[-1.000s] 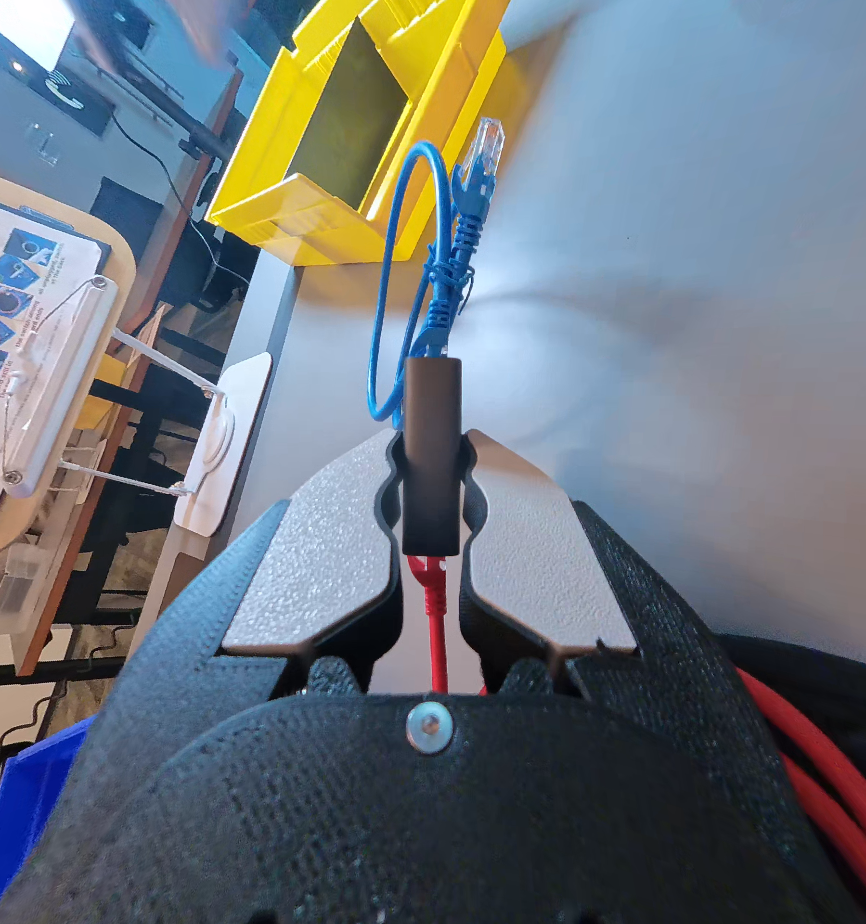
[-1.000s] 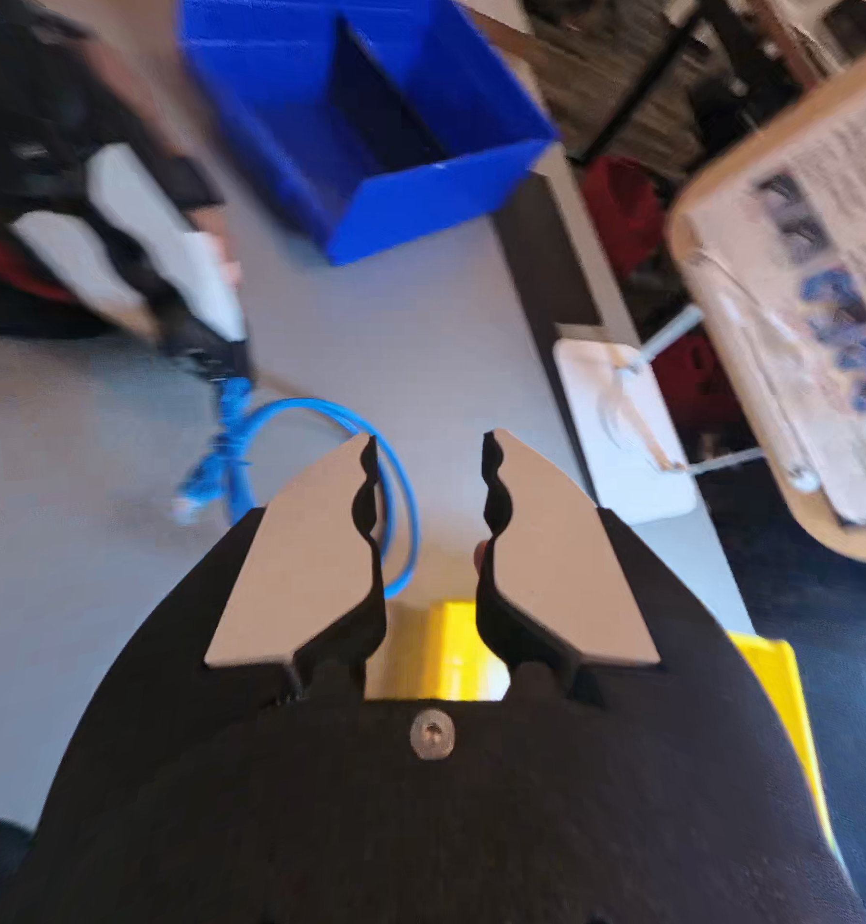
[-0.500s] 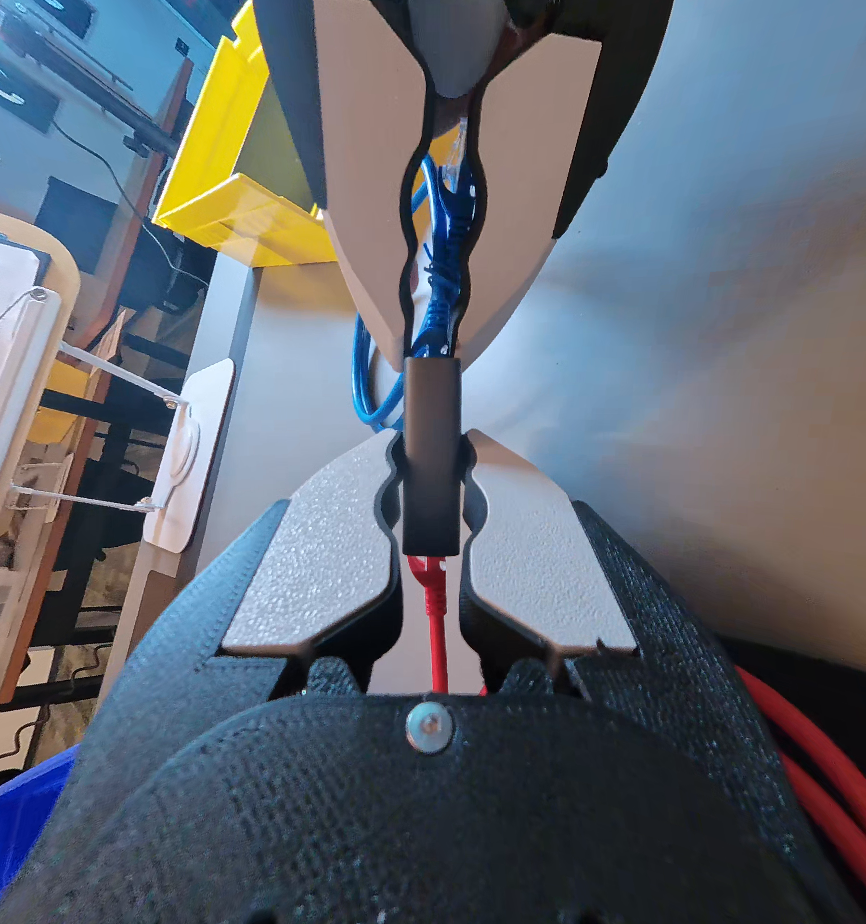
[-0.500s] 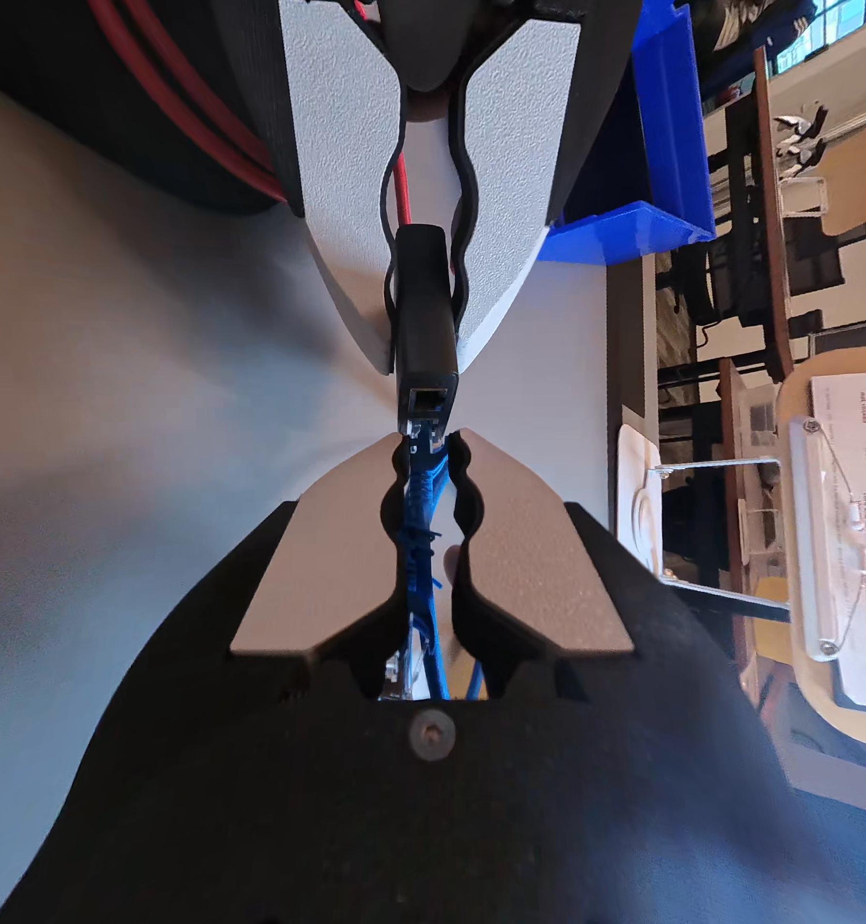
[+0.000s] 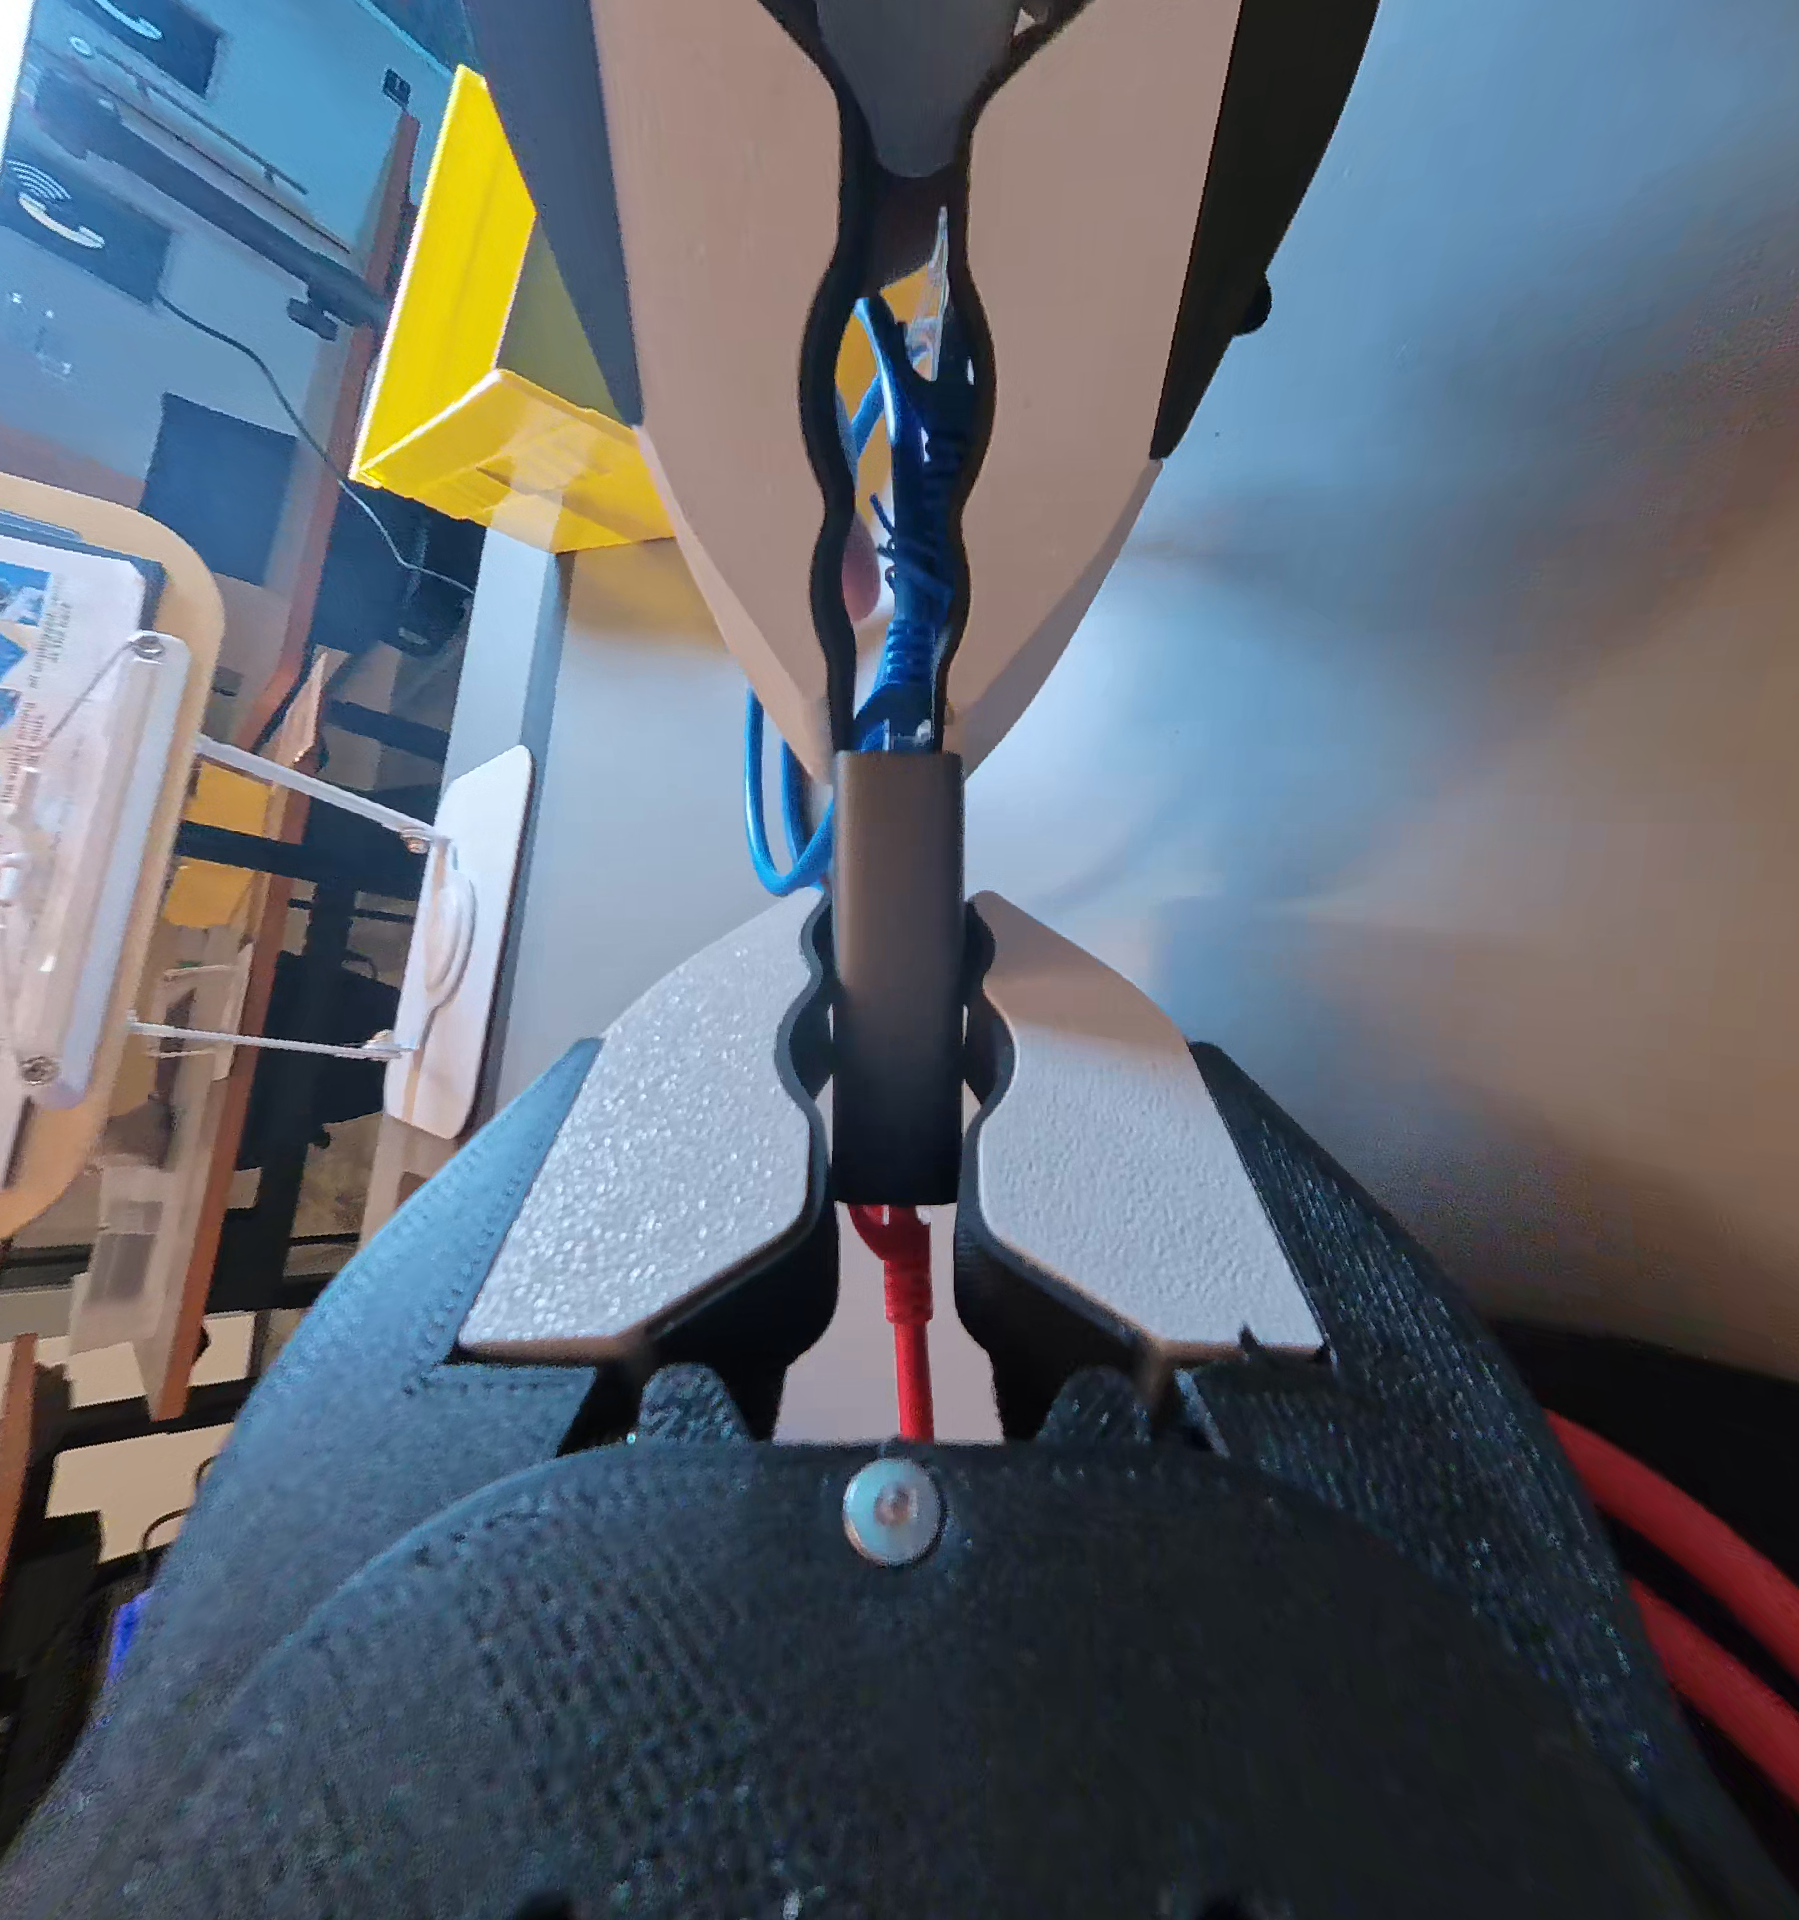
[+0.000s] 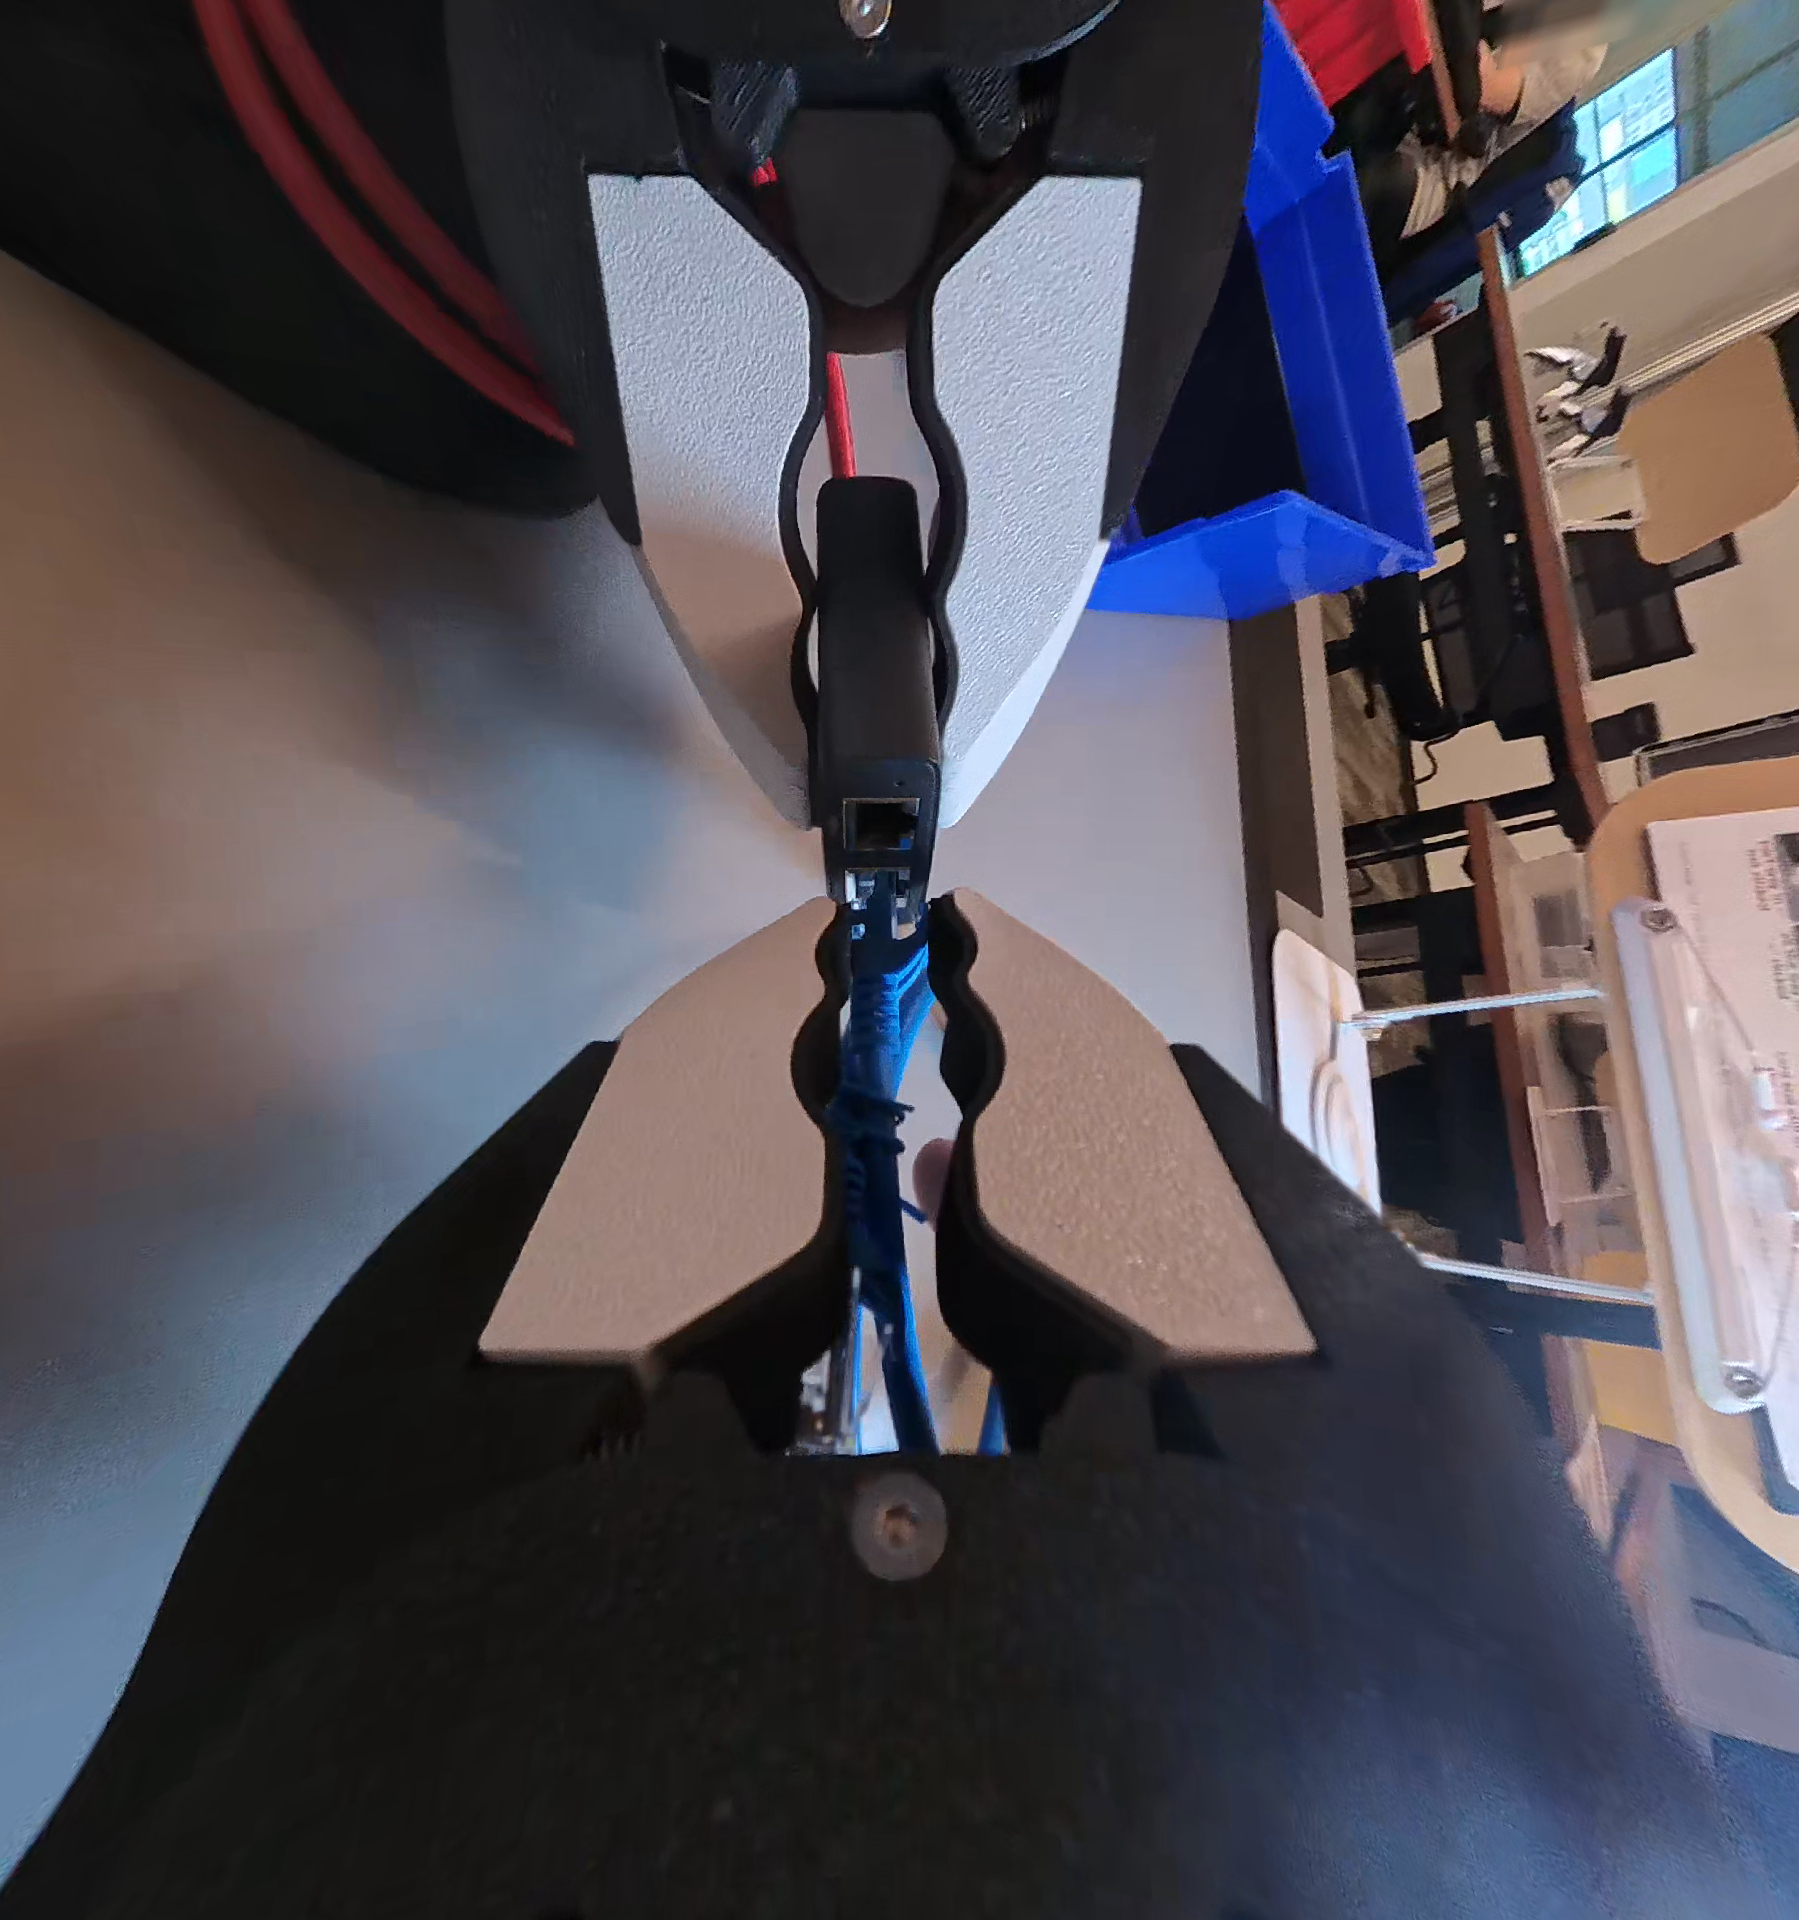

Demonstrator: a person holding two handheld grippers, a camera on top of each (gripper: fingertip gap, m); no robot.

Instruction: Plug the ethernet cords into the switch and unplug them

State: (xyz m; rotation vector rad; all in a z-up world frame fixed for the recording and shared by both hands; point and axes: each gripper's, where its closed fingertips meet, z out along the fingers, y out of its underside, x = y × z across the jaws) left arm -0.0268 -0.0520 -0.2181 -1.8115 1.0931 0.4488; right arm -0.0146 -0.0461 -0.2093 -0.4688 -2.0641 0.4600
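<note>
left hand-held gripper (image 5: pixel 895 997) pinches switch (image 5: pixel 897 966) | right hand-held gripper (image 6: pixel 884 997) pinches blue cord (image 6: pixel 879 1049) | yellow bin (image 5: pixel 490 416) behind

Blue cord (image 6: pixel 879 1023) plugged into black switch (image 6: pixel 874 665)

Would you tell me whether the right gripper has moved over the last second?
Yes. The right gripper swung away from the yellow bin toward the black switch, closing on the blue cord.

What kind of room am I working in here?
Probably an office or lab workspace: a grey table with a blue bin and a yellow bin, plus an instruction sheet on a stand and desks behind.
</note>
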